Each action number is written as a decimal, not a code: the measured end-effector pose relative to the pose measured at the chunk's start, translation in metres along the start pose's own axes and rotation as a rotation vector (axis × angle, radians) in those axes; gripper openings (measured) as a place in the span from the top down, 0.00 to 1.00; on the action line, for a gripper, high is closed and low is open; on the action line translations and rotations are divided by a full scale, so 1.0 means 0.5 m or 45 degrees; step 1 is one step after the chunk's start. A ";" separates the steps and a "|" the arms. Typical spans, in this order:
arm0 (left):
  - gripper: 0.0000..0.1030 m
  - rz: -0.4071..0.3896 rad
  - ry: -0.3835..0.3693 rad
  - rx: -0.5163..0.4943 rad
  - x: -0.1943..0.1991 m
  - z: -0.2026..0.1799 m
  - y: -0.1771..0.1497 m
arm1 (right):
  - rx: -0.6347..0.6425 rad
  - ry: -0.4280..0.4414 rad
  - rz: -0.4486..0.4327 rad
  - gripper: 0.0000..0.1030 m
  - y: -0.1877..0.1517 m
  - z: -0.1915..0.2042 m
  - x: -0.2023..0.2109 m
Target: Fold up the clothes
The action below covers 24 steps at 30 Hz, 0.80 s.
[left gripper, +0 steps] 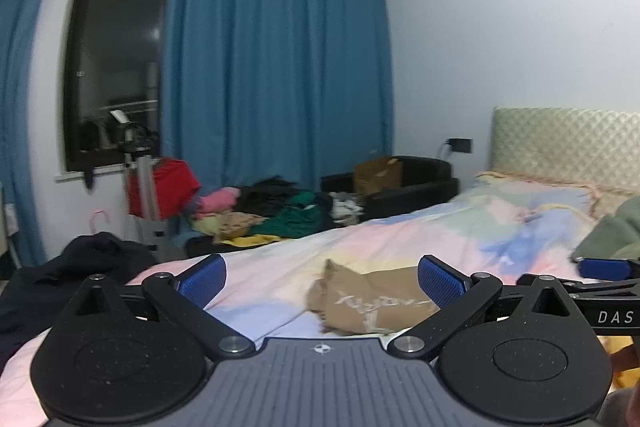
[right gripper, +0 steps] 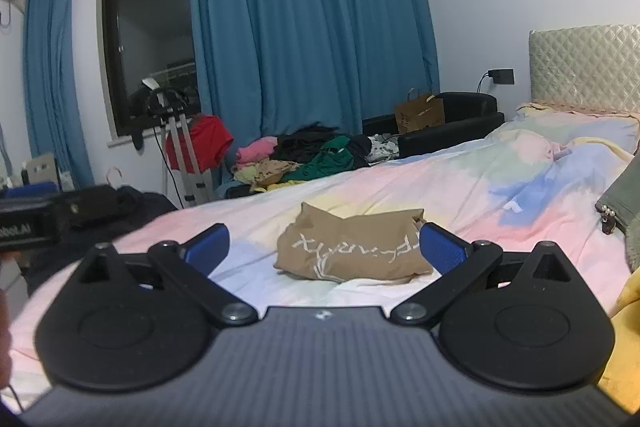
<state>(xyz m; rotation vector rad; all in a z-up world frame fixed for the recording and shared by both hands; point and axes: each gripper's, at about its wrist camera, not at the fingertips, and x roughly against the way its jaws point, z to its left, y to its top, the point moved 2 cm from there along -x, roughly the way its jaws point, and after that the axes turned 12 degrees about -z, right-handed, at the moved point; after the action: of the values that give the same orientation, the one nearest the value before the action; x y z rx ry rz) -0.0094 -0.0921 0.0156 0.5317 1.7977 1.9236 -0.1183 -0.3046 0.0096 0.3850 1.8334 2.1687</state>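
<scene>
A tan garment with white lettering [right gripper: 352, 247] lies folded into a compact bundle on the pastel bedspread [right gripper: 460, 187]. It also shows in the left wrist view [left gripper: 372, 303], low between the fingers. My left gripper [left gripper: 322, 277] is open and empty, held above the bed just short of the garment. My right gripper [right gripper: 324, 247] is open and empty, facing the garment, its jaws wider than the bundle. The right gripper's blue pad [left gripper: 604, 269] shows at the right edge of the left wrist view. The left gripper's body [right gripper: 28, 227] shows at the left edge of the right wrist view.
A pile of mixed clothes [right gripper: 304, 159] lies beyond the bed's far side. A dark garment [left gripper: 80, 267] lies at the bed's left. A grey-green garment [right gripper: 624, 195] and a yellow one [right gripper: 624, 339] lie at the right. A tripod [right gripper: 182, 155], black armchair [right gripper: 452, 123] and quilted headboard [right gripper: 584, 67] stand behind.
</scene>
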 end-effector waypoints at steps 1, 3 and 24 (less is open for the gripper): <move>0.00 -0.001 0.008 0.001 0.001 0.002 -0.008 | 0.002 -0.006 -0.007 0.00 -0.007 0.001 -0.004; 0.00 -0.003 0.024 0.003 0.004 0.006 -0.024 | 0.007 -0.017 -0.021 0.00 -0.022 0.002 -0.011; 0.00 0.133 0.080 0.072 0.000 0.060 -0.156 | 0.081 -0.095 -0.026 0.00 -0.095 0.014 -0.041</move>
<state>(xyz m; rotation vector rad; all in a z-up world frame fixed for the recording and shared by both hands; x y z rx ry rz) 0.0123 -0.0635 -0.0601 0.6022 1.9031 1.9836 -0.0947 -0.2983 -0.0366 0.4529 1.8612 2.0579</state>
